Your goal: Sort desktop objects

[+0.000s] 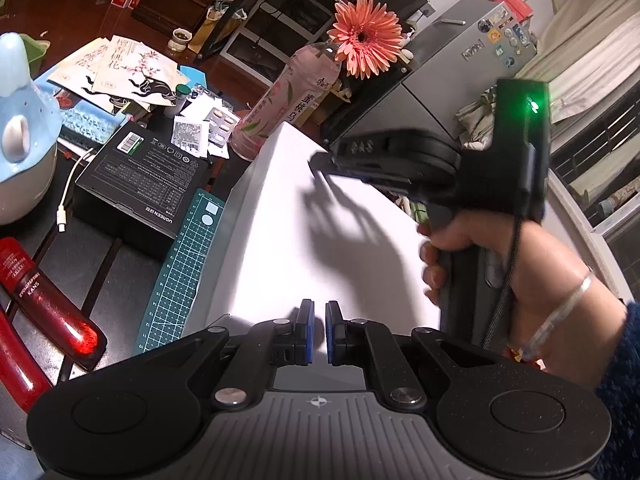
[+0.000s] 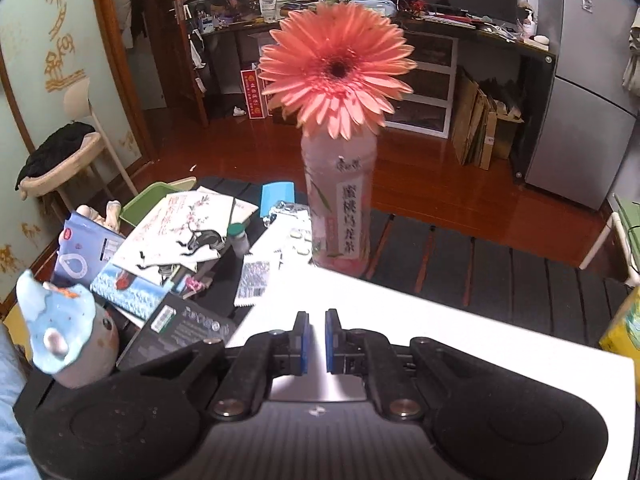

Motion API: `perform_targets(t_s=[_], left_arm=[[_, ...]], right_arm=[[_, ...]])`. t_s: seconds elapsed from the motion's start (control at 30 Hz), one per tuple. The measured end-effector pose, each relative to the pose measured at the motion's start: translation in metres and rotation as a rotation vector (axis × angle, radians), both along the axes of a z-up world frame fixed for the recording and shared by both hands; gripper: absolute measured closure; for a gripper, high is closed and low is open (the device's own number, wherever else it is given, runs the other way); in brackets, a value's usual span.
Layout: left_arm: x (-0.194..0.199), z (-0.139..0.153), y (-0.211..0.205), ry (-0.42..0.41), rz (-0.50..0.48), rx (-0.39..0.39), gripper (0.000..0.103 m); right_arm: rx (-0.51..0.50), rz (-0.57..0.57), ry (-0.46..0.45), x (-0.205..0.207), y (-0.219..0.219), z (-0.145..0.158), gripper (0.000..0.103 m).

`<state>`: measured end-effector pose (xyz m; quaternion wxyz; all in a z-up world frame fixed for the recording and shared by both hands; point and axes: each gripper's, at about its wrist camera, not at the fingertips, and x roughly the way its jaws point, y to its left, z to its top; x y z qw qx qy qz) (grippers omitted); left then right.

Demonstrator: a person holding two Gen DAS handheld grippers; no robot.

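Note:
My left gripper (image 1: 319,330) is shut and empty, its blue pads nearly touching above a white sheet (image 1: 320,216). My right gripper (image 2: 317,336) is also shut and empty over the same white sheet (image 2: 440,320); its body shows in the left wrist view (image 1: 400,156), held by a hand. A pink tea bottle holding an orange flower (image 2: 340,208) stands at the sheet's far edge, also seen in the left wrist view (image 1: 288,100). Paper packets (image 1: 132,68), pill blister packs (image 1: 220,124) and a small green-capped vial (image 2: 238,238) lie cluttered beyond.
A black box (image 1: 140,176) and a green cutting mat (image 1: 180,268) lie left of the sheet. A red bottle (image 1: 44,292) and a blue-white figurine (image 1: 20,132) are at the far left. A yellow carton (image 2: 624,320) sits at the right edge.

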<state>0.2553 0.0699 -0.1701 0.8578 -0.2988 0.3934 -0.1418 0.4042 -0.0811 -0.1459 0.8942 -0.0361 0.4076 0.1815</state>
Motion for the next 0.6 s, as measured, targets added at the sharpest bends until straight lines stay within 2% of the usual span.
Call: perform_targets(t_s=[0.33, 0.6], left_arm=[[0.0, -0.002, 0.003, -0.004, -0.005, -0.014, 0.095], [-0.004, 0.0, -0.003, -0.032, -0.013, 0.034, 0.095]], right_arm=[[0.031, -0.049, -0.009, -0.056, -0.034, -0.002, 0.098], [0.046, -0.073, -0.028, -0.107, -0.067, -0.003, 0.098]])
